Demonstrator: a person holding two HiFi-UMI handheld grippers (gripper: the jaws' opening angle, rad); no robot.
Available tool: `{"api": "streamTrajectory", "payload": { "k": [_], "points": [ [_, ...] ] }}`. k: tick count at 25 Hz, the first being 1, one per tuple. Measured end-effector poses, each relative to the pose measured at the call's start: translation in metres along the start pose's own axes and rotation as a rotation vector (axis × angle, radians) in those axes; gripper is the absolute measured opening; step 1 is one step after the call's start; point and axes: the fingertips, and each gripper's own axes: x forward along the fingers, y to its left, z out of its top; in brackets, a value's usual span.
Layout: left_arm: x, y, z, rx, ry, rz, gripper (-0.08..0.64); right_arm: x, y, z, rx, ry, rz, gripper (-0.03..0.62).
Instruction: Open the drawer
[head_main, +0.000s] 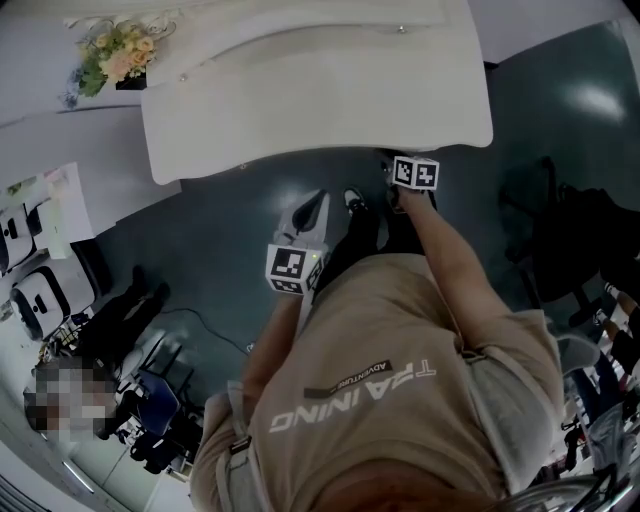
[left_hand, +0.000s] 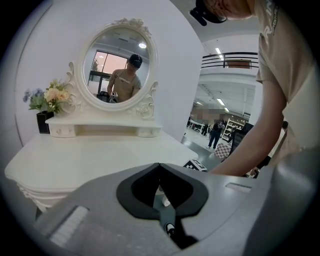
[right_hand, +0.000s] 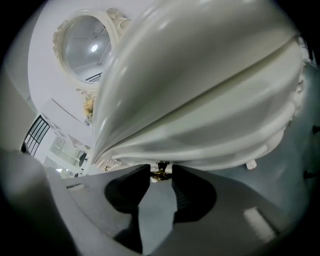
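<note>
A white dressing table (head_main: 300, 90) stands in front of me, its top seen from above in the head view. In the right gripper view its curved drawer front (right_hand: 210, 135) fills the picture from below. A small brass drawer handle (right_hand: 160, 173) sits between the tips of my right gripper (right_hand: 161, 171), and both pads touch it. In the head view only that gripper's marker cube (head_main: 415, 172) shows, at the table's front edge. My left gripper (head_main: 312, 212) hangs lower and further left, shut with nothing in it, apart from the table.
An oval mirror (left_hand: 119, 65) and a vase of flowers (left_hand: 47, 97) stand at the back of the table top (left_hand: 90, 150). A white knob (right_hand: 251, 164) shows to the handle's right. Office chairs (head_main: 40, 290) stand on the left, a dark chair (head_main: 575, 250) on the right.
</note>
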Motion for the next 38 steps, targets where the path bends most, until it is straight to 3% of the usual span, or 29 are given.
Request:
{"api": "streamTrajectory", "payload": {
  "k": [6,19,28,38],
  "points": [
    [-0.004,-0.005,0.0,0.01,0.002,-0.018,-0.002,-0.003,0.0,-0.006,-0.02,0.022,0.018,0.13],
    [-0.023,0.003,0.003,0.046,-0.014,-0.063,-0.002,-0.02,0.003,-0.037,-0.025,0.02,-0.038,0.13],
    [-0.018,0.01,0.008,0.084,-0.011,-0.135,-0.002,-0.029,0.006,-0.052,-0.023,0.005,-0.046,0.13],
    [-0.007,0.006,-0.004,0.058,-0.001,-0.176,-0.002,-0.037,0.007,-0.069,-0.036,0.024,-0.047,0.13]
  ]
}}
